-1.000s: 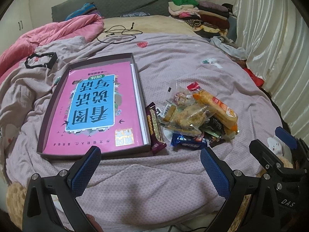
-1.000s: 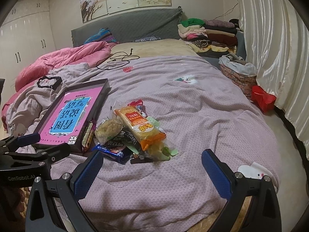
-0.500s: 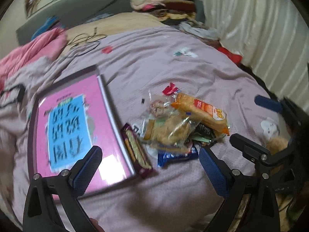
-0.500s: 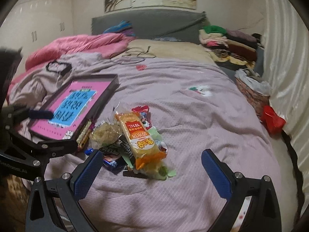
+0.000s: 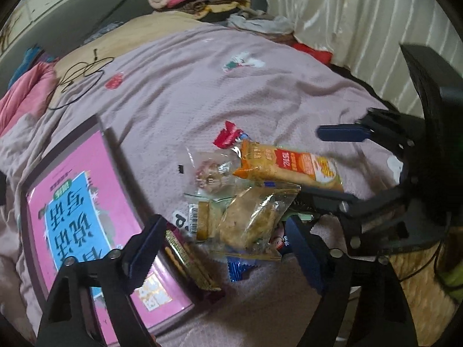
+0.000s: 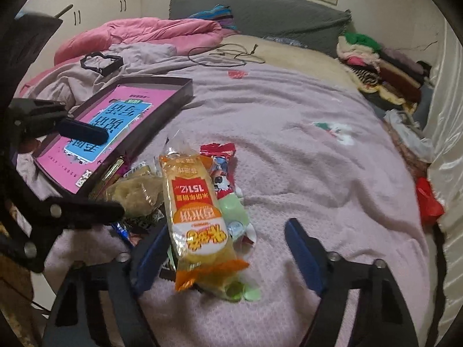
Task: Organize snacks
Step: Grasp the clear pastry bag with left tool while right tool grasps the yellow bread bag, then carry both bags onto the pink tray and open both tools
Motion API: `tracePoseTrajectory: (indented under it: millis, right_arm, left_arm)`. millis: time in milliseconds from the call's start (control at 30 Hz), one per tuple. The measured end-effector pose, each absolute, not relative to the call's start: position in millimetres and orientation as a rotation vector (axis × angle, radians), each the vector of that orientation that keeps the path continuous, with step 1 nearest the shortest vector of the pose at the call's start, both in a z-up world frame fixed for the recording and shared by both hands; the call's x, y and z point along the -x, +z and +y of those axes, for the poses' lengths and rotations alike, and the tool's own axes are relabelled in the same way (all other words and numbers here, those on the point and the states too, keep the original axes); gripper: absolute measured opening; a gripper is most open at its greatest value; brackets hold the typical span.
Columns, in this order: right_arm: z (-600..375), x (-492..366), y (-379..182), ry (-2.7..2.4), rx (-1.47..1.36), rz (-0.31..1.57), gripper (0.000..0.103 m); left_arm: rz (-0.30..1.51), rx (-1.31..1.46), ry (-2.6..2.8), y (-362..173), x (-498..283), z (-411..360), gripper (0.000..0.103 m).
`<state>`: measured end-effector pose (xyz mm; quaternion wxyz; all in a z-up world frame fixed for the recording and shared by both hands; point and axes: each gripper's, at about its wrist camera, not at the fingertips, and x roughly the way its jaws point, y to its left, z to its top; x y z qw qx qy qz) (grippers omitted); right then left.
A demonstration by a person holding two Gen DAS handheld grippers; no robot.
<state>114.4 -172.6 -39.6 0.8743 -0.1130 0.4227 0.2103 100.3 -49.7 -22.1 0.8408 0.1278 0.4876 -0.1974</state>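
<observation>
A bed covered by a mauve blanket (image 5: 202,86) fills both views, with a grey headboard (image 6: 260,14) behind, a pink duvet (image 6: 144,33) bunched at one side, a black cable (image 6: 228,55) lying near the pillow end, folded clothes (image 6: 376,63) stacked by the pale curtain (image 5: 347,23). In the left wrist view, left of the left gripper's (image 5: 225,248) jaws lies a shallow dark tray (image 5: 115,150) holding a pink book (image 5: 72,208), one blue pad overlapping its near corner. Just inside that pad, a maroon biscuit pack (image 5: 185,257) lies against the tray's edge. Between the jaws, slightly beyond the pads, sits the heap of snacks: a clear bag of pastry (image 5: 251,219), a small clear packet (image 5: 208,170), a blue wrapper (image 5: 240,269) at the near edge, and farther off an orange rice cracker pack (image 5: 289,167) with a red wrapper (image 5: 228,136) behind it. The left jaws are closing, their pads not pressing on anything. To their right the right gripper (image 6: 225,248) reaches in from the side. In the right wrist view, the tray is left of and beyond the jaws; the orange pack runs lengthwise from the heap down to just inside the left pad, near it though contact cannot be told, with green wrappers (image 6: 234,211) beside it. The right jaws are closing too, with bare blanket in front of the right pad.
</observation>
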Motion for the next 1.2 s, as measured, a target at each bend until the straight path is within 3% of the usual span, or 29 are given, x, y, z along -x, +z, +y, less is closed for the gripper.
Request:
tracePoseTrajectory:
  millis: [133, 167, 300, 433, 533, 1200]
  right_arm:
    - [-174, -121, -41, 0.499, 0.184, 0.89, 0.052]
    - [-174, -121, -41, 0.506, 0.175, 0.888, 0.044]
    - [-177, -118, -41, 0.521, 0.166, 0.878, 0.038]
    - [-180, -115, -40, 0.527, 0.144, 0.862, 0.036]
    - [-181, -113, -38, 0.519, 0.12, 0.853, 0.036]
    - [-154, -89, 9, 0.567, -0.024, 0.743, 0.036]
  left_arm:
    - [1.054, -0.286, -0.43, -30, -106, -57, 0.071]
    - [1.06, -0.286, -0.432, -32, -107, -58, 0.07]
    - [1.077, -0.272, -0.435, -39, -112, -61, 0.068]
    - [1.091, -0.243, -0.467, -44, -114, -64, 0.051]
    - [1.088, -0.238, -0.465, -46, -113, -64, 0.047]
    - [0.963, -0.042, -0.272, 11, -90, 18, 0.046]
